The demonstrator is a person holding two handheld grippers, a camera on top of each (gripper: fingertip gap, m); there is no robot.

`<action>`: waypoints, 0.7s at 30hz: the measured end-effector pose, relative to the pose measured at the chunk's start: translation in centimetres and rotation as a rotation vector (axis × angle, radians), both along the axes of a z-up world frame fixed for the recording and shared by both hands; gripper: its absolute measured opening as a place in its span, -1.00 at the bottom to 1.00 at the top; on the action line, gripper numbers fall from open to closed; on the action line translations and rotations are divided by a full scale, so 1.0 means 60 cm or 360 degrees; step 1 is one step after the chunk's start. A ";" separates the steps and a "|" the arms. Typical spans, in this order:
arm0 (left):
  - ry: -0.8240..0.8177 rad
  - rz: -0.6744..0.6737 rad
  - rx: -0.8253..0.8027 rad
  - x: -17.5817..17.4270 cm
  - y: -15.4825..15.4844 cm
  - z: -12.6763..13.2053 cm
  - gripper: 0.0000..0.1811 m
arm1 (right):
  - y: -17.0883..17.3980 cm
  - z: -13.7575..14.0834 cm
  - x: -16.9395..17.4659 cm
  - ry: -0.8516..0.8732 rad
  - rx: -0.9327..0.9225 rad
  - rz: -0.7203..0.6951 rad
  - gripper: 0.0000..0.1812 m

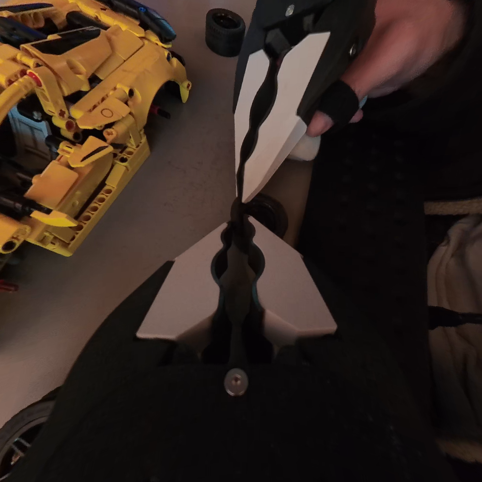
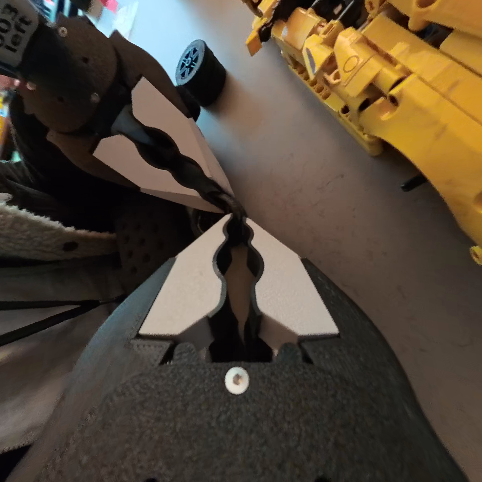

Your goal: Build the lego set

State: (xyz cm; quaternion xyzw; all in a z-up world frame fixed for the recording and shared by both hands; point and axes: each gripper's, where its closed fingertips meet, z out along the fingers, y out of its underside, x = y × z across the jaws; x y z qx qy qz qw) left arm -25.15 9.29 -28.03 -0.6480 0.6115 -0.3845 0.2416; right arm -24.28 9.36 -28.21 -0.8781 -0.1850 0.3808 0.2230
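A yellow Lego car (image 1: 78, 117) lies on the grey table at the left; in the right wrist view it (image 2: 391, 91) is at the upper right. My left gripper (image 1: 236, 225) and my right gripper (image 1: 240, 202) meet tip to tip near the table's edge. Both are shut on a small black piece (image 1: 236, 211) pinched between their tips. The right wrist view shows the same meeting: the right gripper (image 2: 236, 220) from below, the left gripper (image 2: 227, 204) from the upper left, the black piece (image 2: 236, 208) between them. The piece's shape is mostly hidden.
A loose black wheel (image 1: 225, 32) stands beyond the grippers, also in the right wrist view (image 2: 199, 73). Another wheel (image 1: 271, 214) sits just behind the tips, and a third (image 1: 20, 430) at the lower left. A red pin (image 1: 7, 285) lies at the left edge. A person's hand (image 1: 391, 65) holds the right gripper. Less than 4 cm separates the two grippers' tips.
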 end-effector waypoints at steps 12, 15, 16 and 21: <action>0.0001 -0.0033 0.0004 0.001 -0.006 0.000 -0.88 | -0.014 0.006 0.000 0.0093 -0.0040 0.0051 -0.92; 0.0002 -0.0039 -0.0003 0.001 -0.007 0.000 -0.88 | -0.021 0.008 0.002 0.0056 -0.0047 0.0075 -0.91; 0.0002 -0.0040 -0.0003 0.001 -0.007 0.000 -0.88 | -0.021 0.008 0.002 0.0049 -0.0048 0.0076 -0.92; 0.0003 -0.0040 0.0005 0.001 -0.007 -0.001 -0.88 | -0.024 0.003 0.003 -0.0038 -0.0036 0.0090 -0.96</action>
